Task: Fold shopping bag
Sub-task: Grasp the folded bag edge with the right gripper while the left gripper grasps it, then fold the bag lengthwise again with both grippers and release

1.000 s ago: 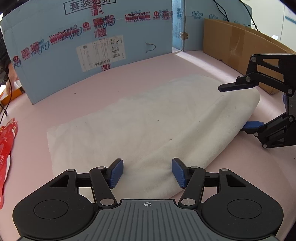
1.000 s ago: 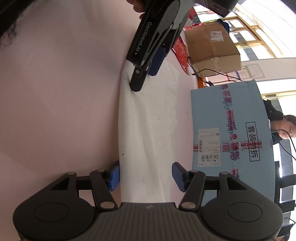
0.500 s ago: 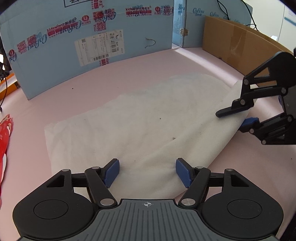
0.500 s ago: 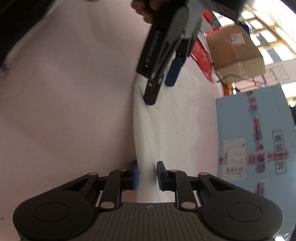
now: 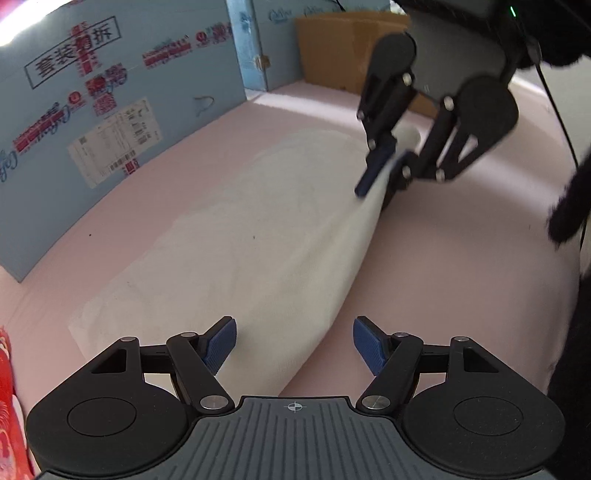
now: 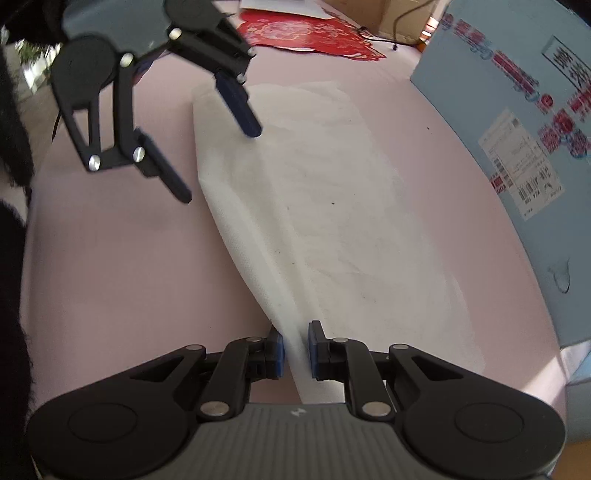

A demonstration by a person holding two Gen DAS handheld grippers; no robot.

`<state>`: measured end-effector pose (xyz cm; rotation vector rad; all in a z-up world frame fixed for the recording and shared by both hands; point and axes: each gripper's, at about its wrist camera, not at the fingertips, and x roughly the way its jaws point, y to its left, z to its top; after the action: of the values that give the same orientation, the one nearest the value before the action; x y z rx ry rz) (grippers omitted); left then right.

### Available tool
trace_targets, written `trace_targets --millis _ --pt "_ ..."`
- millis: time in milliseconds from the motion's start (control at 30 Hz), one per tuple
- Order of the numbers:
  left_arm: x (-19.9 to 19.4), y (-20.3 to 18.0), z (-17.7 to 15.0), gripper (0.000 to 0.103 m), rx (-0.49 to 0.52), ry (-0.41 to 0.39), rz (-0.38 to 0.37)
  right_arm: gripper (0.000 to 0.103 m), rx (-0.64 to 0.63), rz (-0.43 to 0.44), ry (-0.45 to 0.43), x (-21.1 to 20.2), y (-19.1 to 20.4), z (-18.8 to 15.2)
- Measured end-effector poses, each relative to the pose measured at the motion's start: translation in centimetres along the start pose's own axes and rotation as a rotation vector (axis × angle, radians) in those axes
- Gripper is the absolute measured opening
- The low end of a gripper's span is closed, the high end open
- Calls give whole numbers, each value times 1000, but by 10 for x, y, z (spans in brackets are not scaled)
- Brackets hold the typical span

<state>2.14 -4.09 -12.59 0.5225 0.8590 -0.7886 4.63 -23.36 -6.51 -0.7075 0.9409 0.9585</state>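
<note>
The white shopping bag (image 5: 258,240) lies flat on the pink table, long and slightly crumpled. In the left wrist view my left gripper (image 5: 294,343) is open, just above the bag's near corner, and the bag's right edge runs between its fingers. My right gripper (image 5: 384,173) pinches that same edge at the far end and lifts it into a ridge. From the right wrist, the right gripper (image 6: 295,352) is shut on a raised fold of the bag (image 6: 332,206). The left gripper (image 6: 218,162) hangs open over the far corner.
A blue cardboard box (image 5: 110,110) with red labels walls the far side and appears again (image 6: 535,129) on the right. A brown cardboard box (image 5: 332,48) stands behind. Red paper cut-outs (image 6: 306,33) lie beyond the bag. A dark sleeve (image 5: 576,258) fills the right edge.
My right gripper has closed on the bag's edge and raised it off the table. My left gripper stayed open and shifted toward the bag's right edge.
</note>
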Motion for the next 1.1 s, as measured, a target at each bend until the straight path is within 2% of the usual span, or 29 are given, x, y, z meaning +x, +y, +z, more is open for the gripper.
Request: trace_targets --millis 200,267,300,333,433,500,567,667,867,967,1000,1100 --pt "2 26 -1 70 -36 46 -51 13 289 99 -72 -10 -35 -19" --pt "-1 39 -4 59 -67 53 -74 13 367 127 -86 -12 -46 -26" --pt "-3 41 -5 43 -72 64 -91 13 389 138 -88 -13 -47 -30" --pt "-5 41 -5 33 -73 77 -110 13 411 149 -89 -14 -49 -33" --pt "-13 43 -6 27 -76 117 -167 13 421 199 -67 -12 -48 -31" --pt "-18 45 -7 27 -79 143 -205 13 422 272 -45 -12 -43 -29" --pt "-21 44 -13 28 -100 194 -299 13 443 395 -9 -10 -39 -29" --pt "-22 53 -20 28 -176 179 -339 13 524 492 24 -1 -45 -36" --pt "-26 64 -25 29 -251 149 -339 15 703 451 44 14 -67 -40" --pt "-33 69 -27 43 -268 156 -312 13 712 426 66 19 -69 -33" --pt "-39 68 -28 53 -264 161 -301 13 711 418 73 20 -69 -30" --pt "-62 67 -19 62 -222 155 -176 13 708 395 89 23 -68 -26"
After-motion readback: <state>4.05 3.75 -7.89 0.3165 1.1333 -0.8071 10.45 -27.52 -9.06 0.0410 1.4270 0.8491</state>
